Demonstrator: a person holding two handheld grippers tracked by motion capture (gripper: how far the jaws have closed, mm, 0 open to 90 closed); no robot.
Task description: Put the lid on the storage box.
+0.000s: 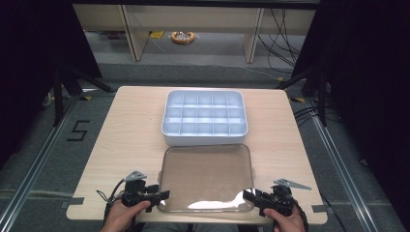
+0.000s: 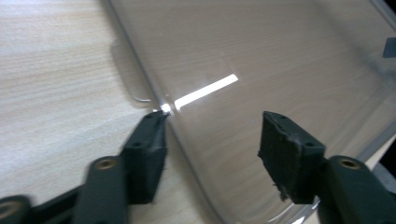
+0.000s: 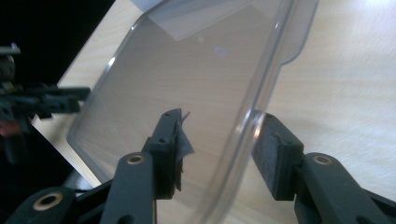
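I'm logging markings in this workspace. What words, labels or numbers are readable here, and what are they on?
"5": marked in black on the grey floor, left of the wooden table.
The clear lid carries no readable text.
The white compartment box carries no readable text either.
The yellow object on the far floor is too small to read.

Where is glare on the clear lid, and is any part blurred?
High view: a white glare patch on the lid at its near edge. Left gripper view: a bright streak on it. Right gripper view: no strong glare; the near rim looks soft.
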